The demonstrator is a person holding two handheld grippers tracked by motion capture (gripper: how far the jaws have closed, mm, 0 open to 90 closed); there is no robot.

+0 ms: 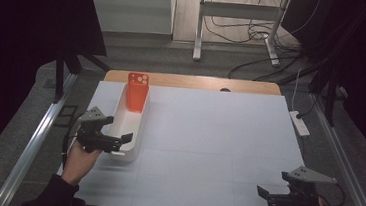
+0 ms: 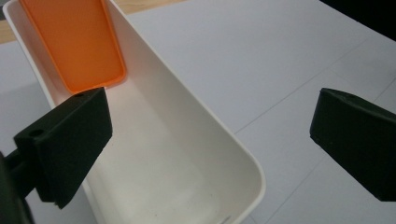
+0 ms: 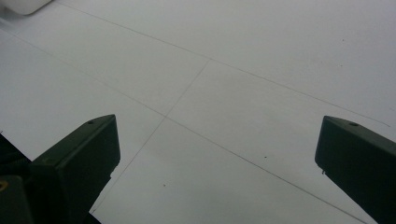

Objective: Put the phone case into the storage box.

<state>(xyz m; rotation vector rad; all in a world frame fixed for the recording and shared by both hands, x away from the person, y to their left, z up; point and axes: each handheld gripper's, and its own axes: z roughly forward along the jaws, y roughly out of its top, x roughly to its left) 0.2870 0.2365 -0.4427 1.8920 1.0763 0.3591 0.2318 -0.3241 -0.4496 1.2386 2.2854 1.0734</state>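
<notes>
Hovering with jaws apart at smooth white oblong tray point(image 1: 127, 128) holding glossy orange phone case point(image 1: 137, 92): left gripper point(image 1: 117, 142); right gripper point(image 1: 266, 194), also spread, over matte table point(image 1: 218, 136).

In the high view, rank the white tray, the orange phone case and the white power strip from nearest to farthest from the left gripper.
From the left gripper:
1. White tray: right at the gripper, table's left side.
2. Orange phone case: standing in the tray's far end.
3. White power strip: off the table's far right edge.
</notes>
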